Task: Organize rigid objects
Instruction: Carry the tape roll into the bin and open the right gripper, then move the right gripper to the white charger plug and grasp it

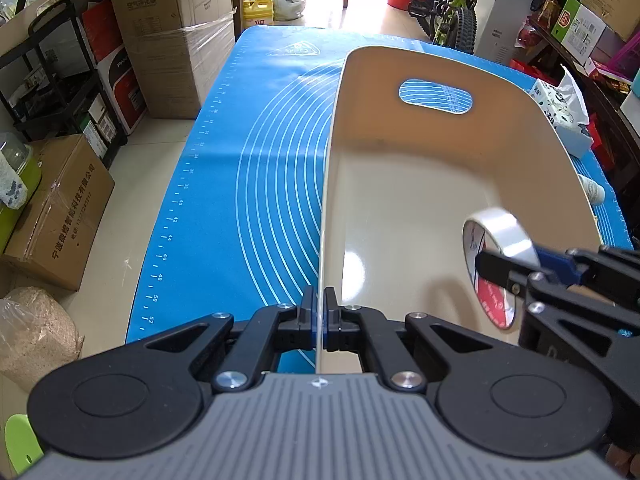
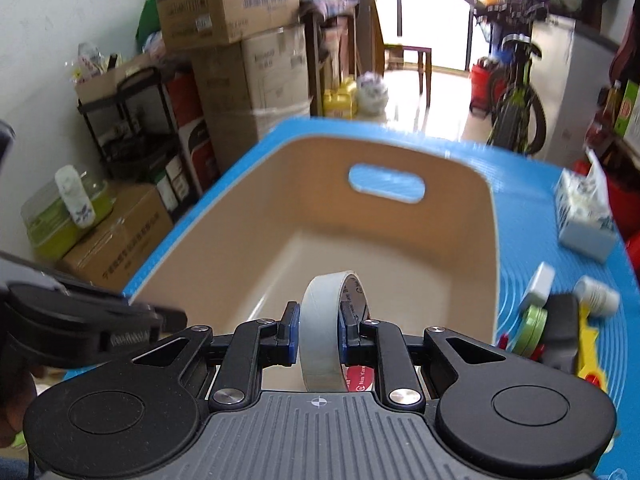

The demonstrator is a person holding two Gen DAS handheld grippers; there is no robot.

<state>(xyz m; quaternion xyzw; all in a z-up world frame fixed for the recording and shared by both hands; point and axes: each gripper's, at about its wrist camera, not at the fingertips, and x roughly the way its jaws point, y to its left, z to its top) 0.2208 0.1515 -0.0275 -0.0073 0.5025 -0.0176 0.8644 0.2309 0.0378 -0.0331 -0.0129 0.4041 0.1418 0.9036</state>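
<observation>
A beige plastic bin (image 1: 400, 184) with a handle slot stands on the blue mat (image 1: 256, 160). My left gripper (image 1: 319, 312) is shut on the bin's near left wall. My right gripper (image 2: 318, 330) is shut on a roll of white tape (image 2: 326, 320) and holds it upright over the bin's (image 2: 320, 208) near end. The tape roll (image 1: 500, 248) and the right gripper (image 1: 512, 268) also show at the right of the left wrist view, inside the bin's rim. The left gripper (image 2: 176, 316) shows at the left of the right wrist view.
On the mat right of the bin lie a green round tin (image 2: 530, 330), a white block (image 2: 540, 284), a small white bottle (image 2: 598, 290), a black and yellow object (image 2: 564, 332) and a tissue pack (image 2: 584, 212). Cardboard boxes (image 1: 172, 36) and a shelf stand left.
</observation>
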